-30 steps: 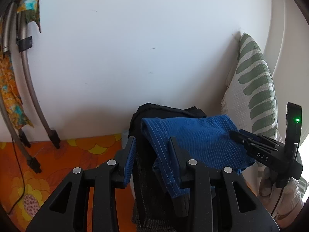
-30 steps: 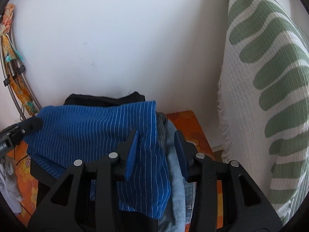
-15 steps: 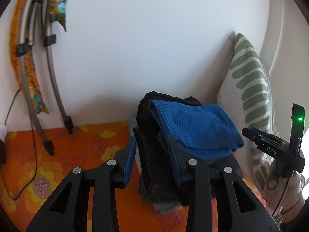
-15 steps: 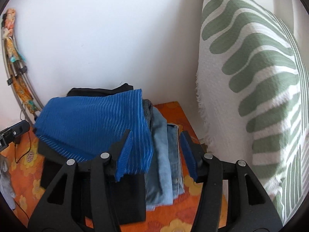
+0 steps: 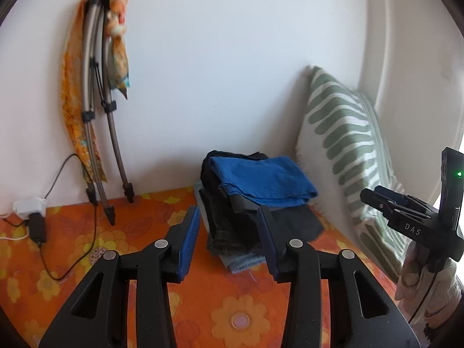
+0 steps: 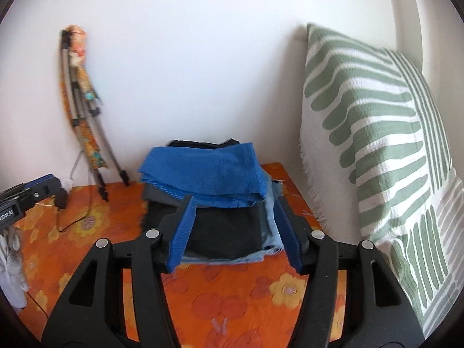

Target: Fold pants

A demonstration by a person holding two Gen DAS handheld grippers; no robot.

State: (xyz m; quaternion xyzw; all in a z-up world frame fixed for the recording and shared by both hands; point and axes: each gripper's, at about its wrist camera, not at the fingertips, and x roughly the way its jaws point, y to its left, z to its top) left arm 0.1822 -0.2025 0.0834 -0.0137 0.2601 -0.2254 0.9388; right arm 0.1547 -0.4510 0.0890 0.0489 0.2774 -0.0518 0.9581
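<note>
Both grippers have drawn back from the folded blue ribbed pants (image 6: 203,171), which a second ago lay between their fingers and now sit untouched on top of a stack of folded clothes (image 6: 223,229) at the far end of the orange flower-print cover (image 6: 232,298), against the white wall. Nothing is between the blue pads of the left gripper (image 5: 229,240) or the right gripper (image 6: 235,229); both sets of jaws have just been opening and stand apart, short of the stack. Under the pants lie dark grey and black folded pieces and a pale blue denim piece. At three o'clock from the stack a white cushion with green leaf stripes (image 6: 377,150) leans upright. At nine to ten o'clock, folded metal tripod legs (image 5: 95,116) draped with orange patterned cloth lean on the wall, with a white plug block and black cable (image 5: 32,211) below them.
</note>
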